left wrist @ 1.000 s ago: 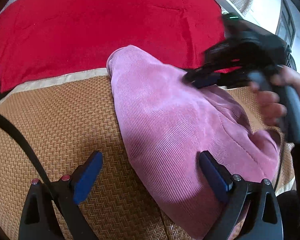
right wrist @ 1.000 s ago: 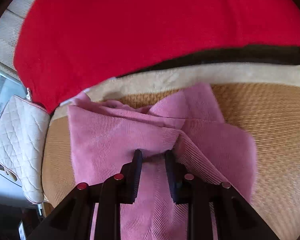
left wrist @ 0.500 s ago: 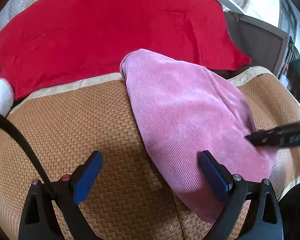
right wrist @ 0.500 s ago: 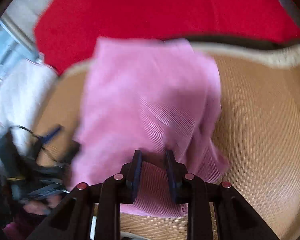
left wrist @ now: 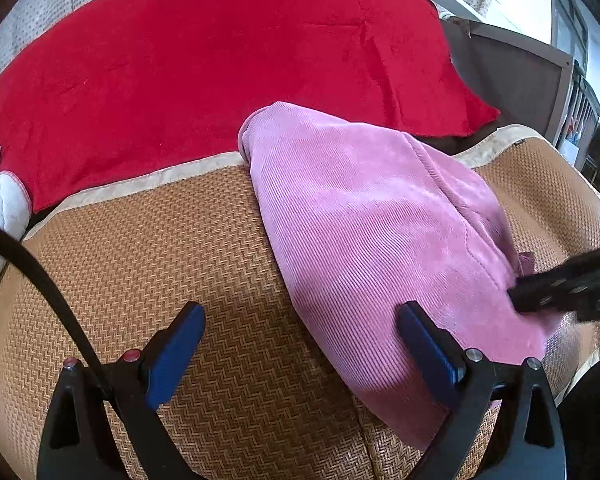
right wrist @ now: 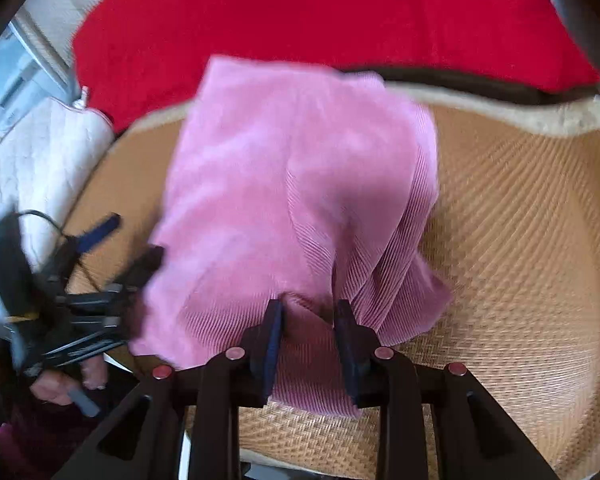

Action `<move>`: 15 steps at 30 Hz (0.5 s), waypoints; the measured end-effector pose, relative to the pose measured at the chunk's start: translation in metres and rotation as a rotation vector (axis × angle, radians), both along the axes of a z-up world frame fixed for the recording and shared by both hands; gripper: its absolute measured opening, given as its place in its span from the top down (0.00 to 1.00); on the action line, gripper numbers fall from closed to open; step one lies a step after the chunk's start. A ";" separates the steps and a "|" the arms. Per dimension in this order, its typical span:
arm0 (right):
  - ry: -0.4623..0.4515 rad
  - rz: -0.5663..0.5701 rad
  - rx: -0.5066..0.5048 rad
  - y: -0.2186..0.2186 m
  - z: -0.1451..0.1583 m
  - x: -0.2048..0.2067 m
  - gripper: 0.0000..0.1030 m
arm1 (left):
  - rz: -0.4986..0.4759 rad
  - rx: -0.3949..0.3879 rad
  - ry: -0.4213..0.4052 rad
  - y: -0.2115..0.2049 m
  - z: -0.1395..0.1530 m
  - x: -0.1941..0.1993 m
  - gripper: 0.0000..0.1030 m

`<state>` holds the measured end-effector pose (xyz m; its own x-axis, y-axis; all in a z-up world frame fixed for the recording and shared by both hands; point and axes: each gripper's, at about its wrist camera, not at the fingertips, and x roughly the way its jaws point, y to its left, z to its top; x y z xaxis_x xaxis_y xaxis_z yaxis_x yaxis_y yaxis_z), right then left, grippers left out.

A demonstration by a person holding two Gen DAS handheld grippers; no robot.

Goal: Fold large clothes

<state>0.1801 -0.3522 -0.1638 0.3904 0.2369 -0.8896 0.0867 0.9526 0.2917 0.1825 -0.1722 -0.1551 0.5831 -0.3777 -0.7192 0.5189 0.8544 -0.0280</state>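
Note:
A pink corduroy garment [left wrist: 372, 224] lies folded on a woven tan mat [left wrist: 172, 264]. My left gripper [left wrist: 300, 344] is open and empty, hovering over the mat at the garment's left edge, with its right blue pad at the cloth. My right gripper [right wrist: 308, 320] is shut on a bunched fold of the pink garment [right wrist: 292, 184] at its near edge; the view is blurred by motion. The right gripper also shows in the left wrist view [left wrist: 568, 284] at the garment's right side. The left gripper shows in the right wrist view [right wrist: 100, 272].
A red blanket [left wrist: 220, 56] covers the area behind the mat. A white quilted bag [right wrist: 32, 160] sits at the mat's left end. A grey cabinet [left wrist: 520, 76] stands at the far right.
My right gripper has pulled the pink cloth over toward the near edge of the mat. The garment went from spread and rumpled to a folded stack. My left gripper has backed off a little.

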 end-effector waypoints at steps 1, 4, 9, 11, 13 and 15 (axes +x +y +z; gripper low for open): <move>0.010 -0.012 0.026 -0.002 -0.010 0.004 0.66 | 0.002 0.004 -0.004 -0.001 -0.001 0.000 0.05; -0.016 -0.012 0.022 0.000 -0.014 0.006 0.66 | 0.004 -0.003 0.000 -0.001 -0.003 0.003 0.05; -0.026 -0.009 0.035 -0.002 -0.001 -0.001 0.65 | 0.009 -0.010 0.006 0.001 -0.004 0.005 0.05; -0.067 -0.022 0.059 -0.008 0.012 -0.004 0.65 | 0.006 -0.012 0.008 0.002 -0.002 0.007 0.05; -0.127 -0.044 0.090 -0.018 0.025 -0.007 0.57 | 0.007 -0.017 0.015 0.003 0.000 0.009 0.05; -0.197 -0.089 0.115 -0.032 0.040 -0.011 0.26 | 0.009 -0.016 0.015 0.002 0.001 0.011 0.05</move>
